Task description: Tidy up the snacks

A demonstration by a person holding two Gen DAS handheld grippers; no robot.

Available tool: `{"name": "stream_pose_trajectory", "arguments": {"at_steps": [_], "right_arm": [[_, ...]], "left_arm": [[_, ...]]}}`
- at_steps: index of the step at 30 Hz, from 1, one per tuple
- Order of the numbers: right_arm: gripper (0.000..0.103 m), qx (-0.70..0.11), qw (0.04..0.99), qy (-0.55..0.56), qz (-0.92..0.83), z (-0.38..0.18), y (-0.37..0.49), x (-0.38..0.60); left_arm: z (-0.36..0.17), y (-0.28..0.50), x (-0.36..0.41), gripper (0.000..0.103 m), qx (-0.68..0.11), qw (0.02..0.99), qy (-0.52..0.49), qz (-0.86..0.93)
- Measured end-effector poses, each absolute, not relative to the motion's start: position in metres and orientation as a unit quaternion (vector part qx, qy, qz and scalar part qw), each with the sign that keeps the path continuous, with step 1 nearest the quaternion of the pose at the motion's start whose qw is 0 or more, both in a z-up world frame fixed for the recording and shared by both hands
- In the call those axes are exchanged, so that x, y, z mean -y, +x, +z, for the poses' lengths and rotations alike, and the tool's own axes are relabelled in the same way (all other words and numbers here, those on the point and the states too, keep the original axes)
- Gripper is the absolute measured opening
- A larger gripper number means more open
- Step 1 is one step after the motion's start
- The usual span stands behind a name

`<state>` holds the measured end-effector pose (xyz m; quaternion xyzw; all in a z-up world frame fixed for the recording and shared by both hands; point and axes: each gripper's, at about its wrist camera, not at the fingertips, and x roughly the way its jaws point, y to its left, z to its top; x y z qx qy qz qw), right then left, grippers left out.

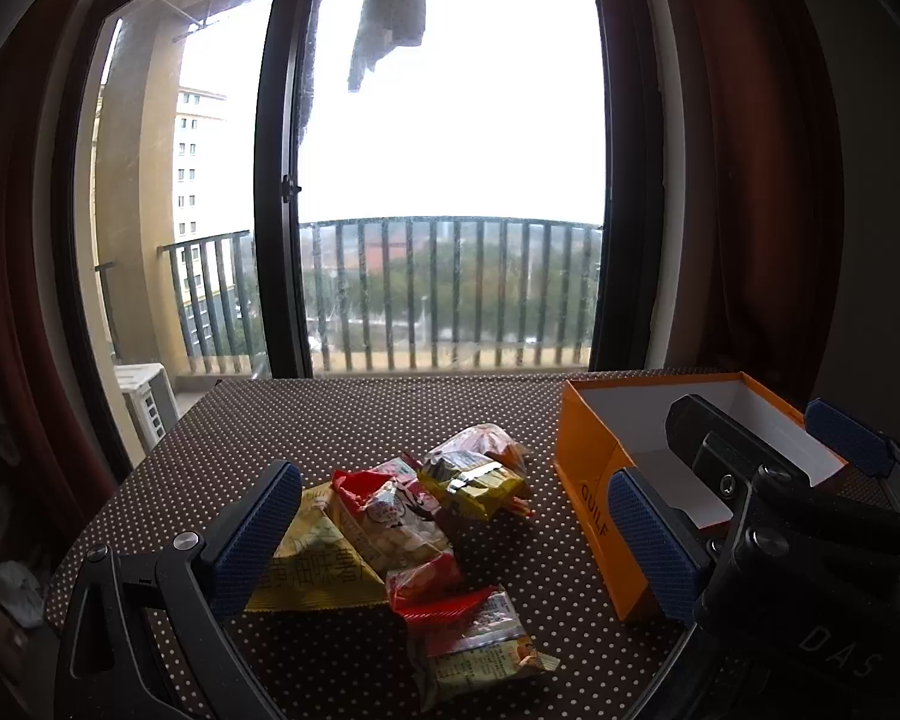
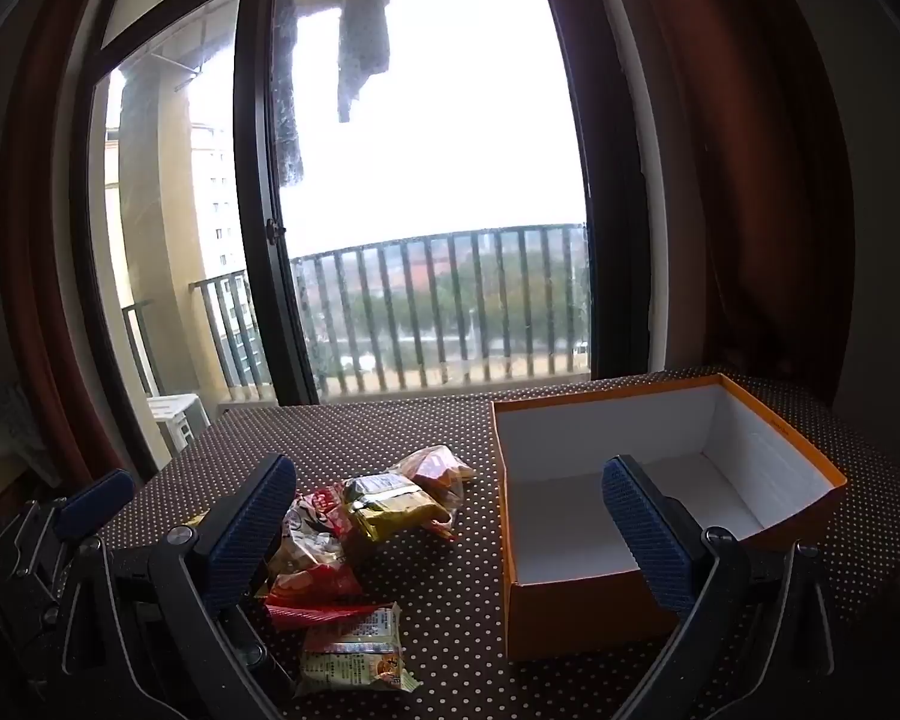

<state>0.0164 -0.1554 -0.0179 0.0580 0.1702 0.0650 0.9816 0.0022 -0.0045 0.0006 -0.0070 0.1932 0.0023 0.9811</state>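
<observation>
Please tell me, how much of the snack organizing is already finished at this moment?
Done: nothing yet; the orange box looks empty. In hand: nothing; the left gripper and right gripper both have their jaws wide open and hold no packet. Left: the whole pile of snack packets on the dotted tablecloth, beside the box.

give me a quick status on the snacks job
Left gripper and right gripper open, empty. Snack pile loose on table, orange box empty. Nothing blocking.

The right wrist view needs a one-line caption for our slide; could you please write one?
Open right gripper above a dotted table, snack pile left, empty orange box right.
</observation>
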Motion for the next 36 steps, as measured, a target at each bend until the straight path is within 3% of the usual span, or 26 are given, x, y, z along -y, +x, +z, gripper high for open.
{"name": "stream_pose_trajectory", "arguments": {"at_steps": [36], "right_arm": [[0.103,-0.169,0.982,0.058,0.064,-0.0175,0.0155,0.1567]], "left_arm": [[0.0043,0.0005,0.0057,0.102,-0.191,0.982,-0.010,0.000]]}}
